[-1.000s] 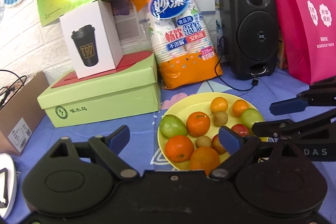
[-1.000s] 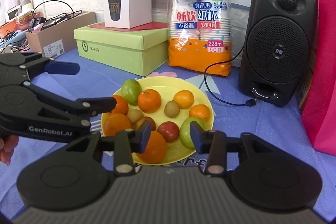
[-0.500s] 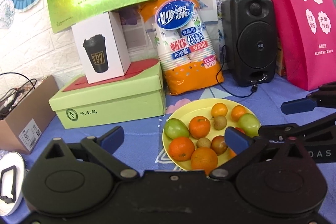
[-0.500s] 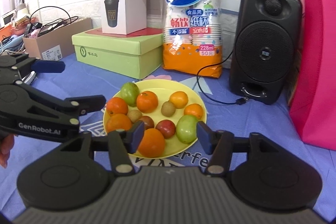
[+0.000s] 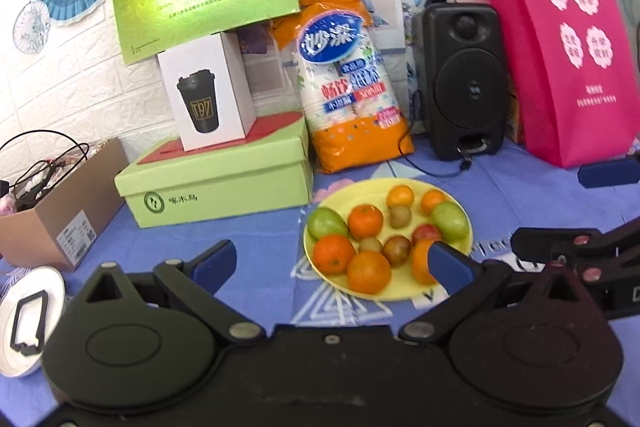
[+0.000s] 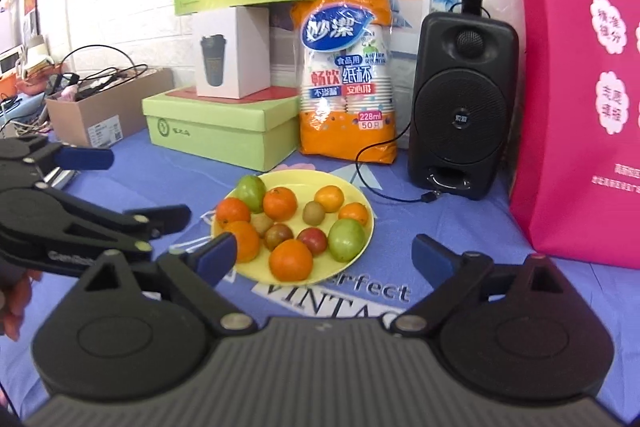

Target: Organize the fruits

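A yellow plate [image 6: 362, 233] sat on the blue-clothed table [image 6: 480, 227], holding all the visible fruit: oranges, two green fruits, small brown and red ones. In my judgement the sorting step looked finished, or nearly so.

The left gripper [image 5: 328, 263] had its fingers fully released, nothing between them. The right gripper [image 6: 324, 253] was opening its fingers, also empty, the plate beyond them.

Any next move would call for reaching forward and down to the plate.

Behind stood a green box [image 6: 224, 125], a pack of paper cups [image 6: 344, 83], a black speaker [image 6: 462, 107] with a trailing cable [image 6: 376, 171] near the plate's far rim, and a pink bag [image 6: 580, 87].
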A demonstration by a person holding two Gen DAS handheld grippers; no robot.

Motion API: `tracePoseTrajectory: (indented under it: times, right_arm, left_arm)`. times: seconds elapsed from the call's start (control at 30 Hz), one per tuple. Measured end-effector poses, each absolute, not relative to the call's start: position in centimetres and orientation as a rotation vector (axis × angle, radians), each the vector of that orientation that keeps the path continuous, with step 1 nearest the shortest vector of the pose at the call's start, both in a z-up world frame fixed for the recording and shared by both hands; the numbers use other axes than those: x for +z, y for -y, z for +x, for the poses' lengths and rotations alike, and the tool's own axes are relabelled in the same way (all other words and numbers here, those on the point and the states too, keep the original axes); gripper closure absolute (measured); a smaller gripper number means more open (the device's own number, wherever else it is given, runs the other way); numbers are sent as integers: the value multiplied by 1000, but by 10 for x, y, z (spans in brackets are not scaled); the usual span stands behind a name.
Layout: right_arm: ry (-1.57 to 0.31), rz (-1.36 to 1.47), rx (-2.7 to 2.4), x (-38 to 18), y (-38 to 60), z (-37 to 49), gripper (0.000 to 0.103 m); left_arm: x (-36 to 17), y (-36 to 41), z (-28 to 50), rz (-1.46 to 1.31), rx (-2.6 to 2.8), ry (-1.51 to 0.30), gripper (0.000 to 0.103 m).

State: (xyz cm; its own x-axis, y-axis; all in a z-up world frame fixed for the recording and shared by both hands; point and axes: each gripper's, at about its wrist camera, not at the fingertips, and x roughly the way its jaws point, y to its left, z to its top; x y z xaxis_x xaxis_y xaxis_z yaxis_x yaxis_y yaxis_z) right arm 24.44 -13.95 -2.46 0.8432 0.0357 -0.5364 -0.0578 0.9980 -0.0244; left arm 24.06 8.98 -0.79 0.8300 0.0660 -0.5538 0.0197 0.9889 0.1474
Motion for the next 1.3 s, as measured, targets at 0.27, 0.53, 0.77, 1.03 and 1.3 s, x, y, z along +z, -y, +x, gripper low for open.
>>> tracePoseTrajectory:
  times: [0.27, 0.53, 0.77, 1.03, 1.3]
  right_arm:
    - [-580, -103, 7, -42, 133, 191, 7]
    - [-619, -49, -34, -55, 142, 146, 7]
    - [-596, -56, -41, -41, 141, 122, 0]
    - [-582, -45, -56, -29, 143, 111, 0]
    - [-587, -47, -53, -30, 142, 109, 0]
  left_arm:
    - [-25, -74, 196, 149, 41, -616, 0]
    - [-36, -63, 163, 79, 61, -661, 0]
    - [-23, -46, 147, 107, 60, -647, 0]
    - [-3, -44, 142, 72, 74, -639, 0]
    - [2, -44, 142, 85, 119, -654, 0]
